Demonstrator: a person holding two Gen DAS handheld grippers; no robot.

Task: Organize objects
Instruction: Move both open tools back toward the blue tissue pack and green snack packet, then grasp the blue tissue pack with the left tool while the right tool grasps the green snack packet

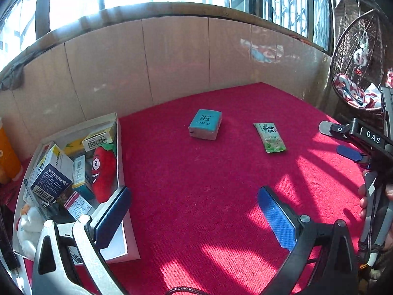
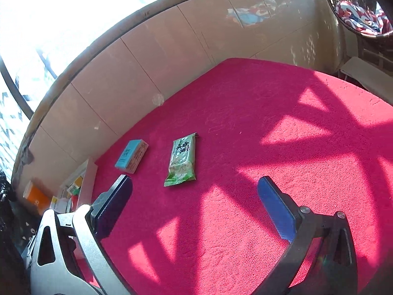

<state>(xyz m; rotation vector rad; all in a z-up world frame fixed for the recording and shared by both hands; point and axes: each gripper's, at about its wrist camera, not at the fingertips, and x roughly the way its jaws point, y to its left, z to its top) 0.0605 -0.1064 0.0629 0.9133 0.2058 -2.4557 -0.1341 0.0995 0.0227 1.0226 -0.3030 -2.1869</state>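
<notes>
Both the left gripper and right gripper hover wide open and empty above the red cloth; the teal box and green packet probably go next into the white box at left.
</notes>
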